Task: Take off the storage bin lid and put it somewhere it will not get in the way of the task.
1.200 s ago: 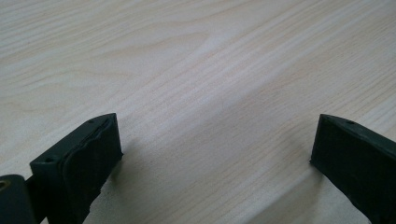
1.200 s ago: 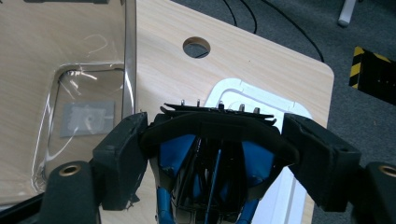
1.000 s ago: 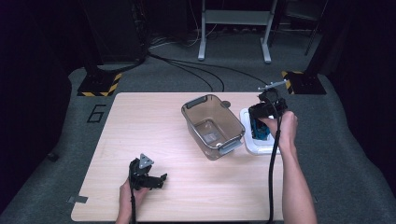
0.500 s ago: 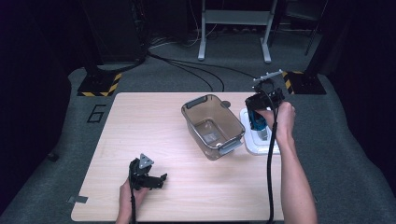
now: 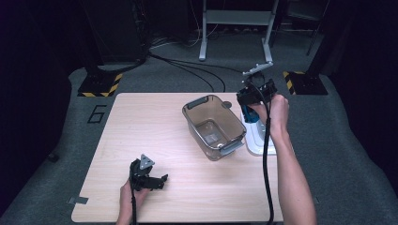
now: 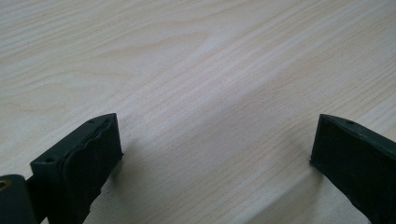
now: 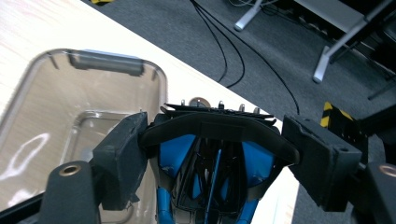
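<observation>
above the table's (image 5: 141, 122) far right edge, the right hand-held gripper (image 7: 212, 154) pinches a blue-and-black object (image 7: 210, 163), lifted beside the clear container (image 5: 213, 124). likely next: carry it over and lower it in. the left hand-held gripper (image 6: 215, 154) rests spread, empty.

A lab or recording studio, by the look of it: a bare wooden desk (image 5: 178, 140) stands on grey carpet (image 5: 356, 154) in a dark room, with black cables (image 5: 187, 68) trailing across the floor, yellow-black hazard-striped bases (image 5: 99, 85) and a metal stand (image 5: 237, 28) behind
</observation>
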Demonstrator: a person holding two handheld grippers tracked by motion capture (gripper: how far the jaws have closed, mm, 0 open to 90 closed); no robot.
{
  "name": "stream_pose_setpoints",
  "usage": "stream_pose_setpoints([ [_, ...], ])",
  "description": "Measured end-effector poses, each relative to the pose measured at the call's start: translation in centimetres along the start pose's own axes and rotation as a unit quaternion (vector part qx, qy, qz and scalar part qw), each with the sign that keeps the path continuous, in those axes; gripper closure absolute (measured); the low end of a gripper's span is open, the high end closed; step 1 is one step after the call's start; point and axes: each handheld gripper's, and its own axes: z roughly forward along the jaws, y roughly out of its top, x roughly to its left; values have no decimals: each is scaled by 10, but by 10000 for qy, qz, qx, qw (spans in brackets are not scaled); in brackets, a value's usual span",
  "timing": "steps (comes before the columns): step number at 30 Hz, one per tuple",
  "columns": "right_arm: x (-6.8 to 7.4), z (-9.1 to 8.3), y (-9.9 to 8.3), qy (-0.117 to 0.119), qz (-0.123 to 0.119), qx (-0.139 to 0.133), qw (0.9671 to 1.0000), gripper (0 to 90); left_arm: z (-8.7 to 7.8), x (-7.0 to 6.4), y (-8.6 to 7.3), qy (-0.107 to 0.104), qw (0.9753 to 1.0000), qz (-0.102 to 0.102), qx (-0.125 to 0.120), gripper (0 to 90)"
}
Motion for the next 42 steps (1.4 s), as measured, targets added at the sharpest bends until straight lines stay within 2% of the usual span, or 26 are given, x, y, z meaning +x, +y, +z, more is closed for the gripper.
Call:
stream_pose_setpoints([
  [9, 23, -5, 15, 352, -142, -170, 9991, 241, 0, 0, 0, -1, 10000, -8, -2, 17],
  [16, 43, 3, 20, 633, -288, -144, 9975, 241, 0, 0, 0, 2, 10000, -21, -5, 17],
  [19, 47, 8, 20, 699, -341, -153, 9969, 241, 0, -1, 0, 22, 10000, -27, -36, 17],
  [20, 49, 9, 19, 726, -286, -105, 9969, 241, 0, -1, 0, 22, 10000, -27, -40, 17],
  [23, 55, 15, 17, 821, -301, -61, 9962, 241, 0, -1, 0, 22, 10000, -30, -43, 17],
  [24, 56, 18, 17, 851, -383, -71, 9956, 241, 0, -1, 0, 22, 10000, -31, -43, 17],
  [31, 64, 31, 11, 1042, -346, 105, 9939, 241, 0, -1, 0, 22, 10000, -30, -43, 17],
  [35, 69, 40, 7, 1039, -389, 294, 9934, 241, 0, -1, 0, 8, 10000, -21, -27, 17],
  [42, 72, 50, 2, 1080, -374, 397, 9927, 240, 0, -1, 0, 4, 10000, -26, -23, 17],
])
